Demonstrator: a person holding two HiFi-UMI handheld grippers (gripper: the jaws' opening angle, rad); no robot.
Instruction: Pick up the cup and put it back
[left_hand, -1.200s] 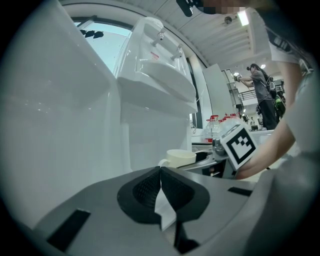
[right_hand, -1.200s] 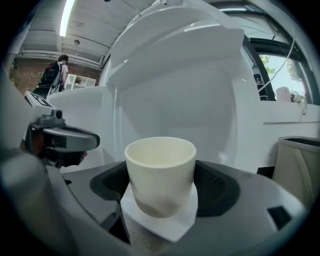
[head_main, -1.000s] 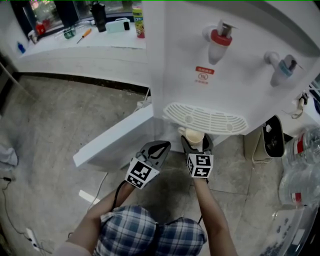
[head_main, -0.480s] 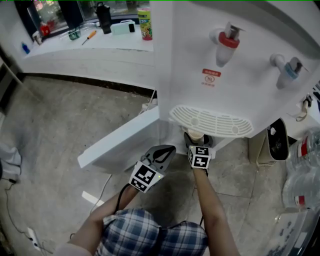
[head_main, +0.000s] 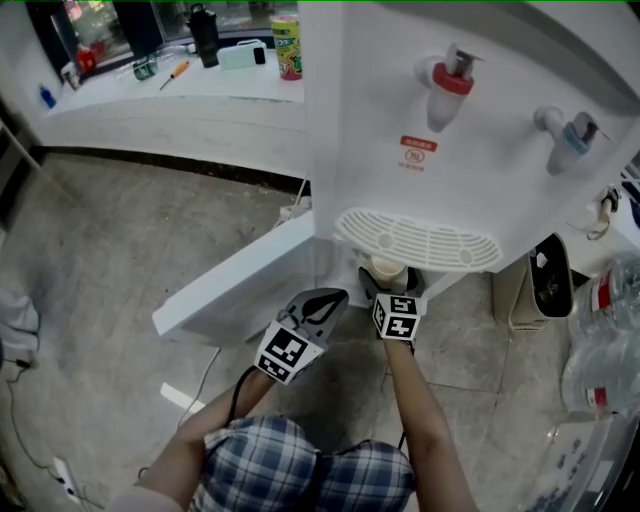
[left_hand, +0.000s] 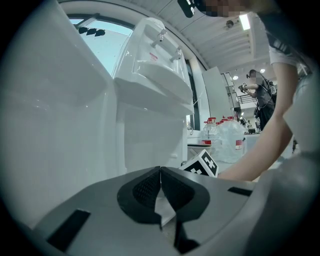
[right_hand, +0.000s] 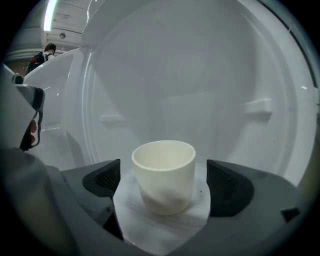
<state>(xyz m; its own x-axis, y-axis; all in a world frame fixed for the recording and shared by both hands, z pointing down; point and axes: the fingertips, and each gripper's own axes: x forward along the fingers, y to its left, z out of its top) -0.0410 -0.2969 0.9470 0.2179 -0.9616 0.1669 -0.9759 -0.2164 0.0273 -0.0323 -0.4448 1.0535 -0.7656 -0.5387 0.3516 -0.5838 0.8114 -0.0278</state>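
Observation:
A cream cup stands upright on the white floor inside the water dispenser's lower compartment. My right gripper is open, its jaws having just been opening; the cup sits between the pads with a gap on each side. In the head view the cup shows just below the drip grille, with the right gripper around it. My left gripper hangs to the left of the right one, shut and holding nothing.
The white water dispenser has a red tap and a blue tap. Its open door juts out at the left. Water bottles stand at the right. A counter with small items runs along the back.
The right gripper moved down and in under the grille with the cup, then its jaws spread away from the cup. The left gripper kept still.

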